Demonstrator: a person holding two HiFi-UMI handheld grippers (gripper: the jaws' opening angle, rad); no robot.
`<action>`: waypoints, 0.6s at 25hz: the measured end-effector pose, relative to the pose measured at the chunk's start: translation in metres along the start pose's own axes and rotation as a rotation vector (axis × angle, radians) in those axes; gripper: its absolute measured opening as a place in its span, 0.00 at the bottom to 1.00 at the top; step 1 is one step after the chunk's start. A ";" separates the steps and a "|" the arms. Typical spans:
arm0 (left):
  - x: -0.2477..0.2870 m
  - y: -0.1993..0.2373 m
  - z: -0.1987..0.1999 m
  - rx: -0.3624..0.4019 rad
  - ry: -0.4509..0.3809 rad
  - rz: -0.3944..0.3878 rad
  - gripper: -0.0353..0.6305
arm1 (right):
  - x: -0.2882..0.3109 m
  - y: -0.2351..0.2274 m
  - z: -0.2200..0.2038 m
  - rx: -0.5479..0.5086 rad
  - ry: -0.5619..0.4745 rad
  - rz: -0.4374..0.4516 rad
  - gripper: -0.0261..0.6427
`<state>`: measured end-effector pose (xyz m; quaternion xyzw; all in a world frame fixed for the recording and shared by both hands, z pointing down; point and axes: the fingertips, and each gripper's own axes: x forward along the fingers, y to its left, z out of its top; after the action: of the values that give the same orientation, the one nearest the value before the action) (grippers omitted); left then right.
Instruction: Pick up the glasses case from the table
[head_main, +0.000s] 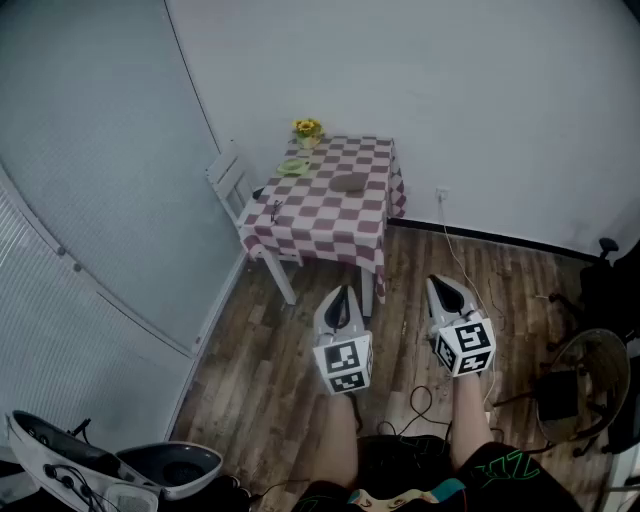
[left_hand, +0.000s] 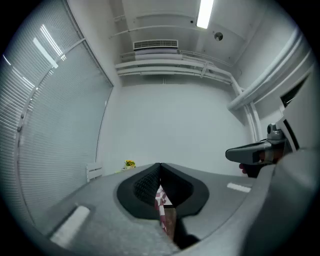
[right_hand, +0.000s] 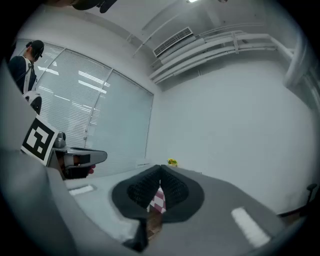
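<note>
Status: approach phase, reach not begun. Glasses case (head_main: 349, 182) lies on the table (head_main: 330, 228), about mid-width and in the table's far half, untouched.

Other stuff on the table:
- flower pot (head_main: 307, 131) at the far-left corner
- green dish (head_main: 293, 166) by the left edge, far half
- small dark item (head_main: 275, 210) near the left edge, near half; specs maybe, too small to confirm

White chair (head_main: 228, 180) stands at the table's left side.

Tools:
- Left gripper (head_main: 340, 292): jaws closed on each other, nothing btwn them.
- Right gripper (head_main: 441, 283): same, fully closed, empty.
- Both are held level, pointing at the table and well short of its near edge, w/ floor btwn.
- Each gripper view shows only a sliver of checked cloth through the slit under the closed tips, so aim looks roughly right.

Next, IMO:
- Walk up to the table's near edge and pick one gripper. Right looks marginally more in line w/ the case.
- Open the jaws before crossing the table edge, then tip the gripper down.
- Straddle the case across its narrow axis, close, lift straight up off the table.

Risks:
- Case looks smooth and rounded, so an off-centre squeeze may squirt it across the table.
- Cables (head_main: 420, 400) on the floor on the table's near side are a trip risk on the way in.
</note>
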<state>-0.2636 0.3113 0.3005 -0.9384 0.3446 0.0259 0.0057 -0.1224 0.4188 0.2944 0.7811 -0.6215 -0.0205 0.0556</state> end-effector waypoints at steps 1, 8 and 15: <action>0.002 0.003 0.000 0.000 0.000 -0.002 0.07 | 0.003 0.002 0.000 -0.008 0.005 0.001 0.04; 0.020 0.021 -0.002 -0.006 -0.005 -0.021 0.07 | 0.026 0.001 0.002 0.010 0.002 -0.043 0.04; 0.029 0.039 -0.009 -0.055 -0.001 -0.017 0.07 | 0.033 0.008 -0.001 -0.005 0.013 -0.054 0.04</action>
<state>-0.2661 0.2620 0.3087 -0.9410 0.3359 0.0359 -0.0197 -0.1224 0.3850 0.2970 0.7975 -0.5999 -0.0184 0.0612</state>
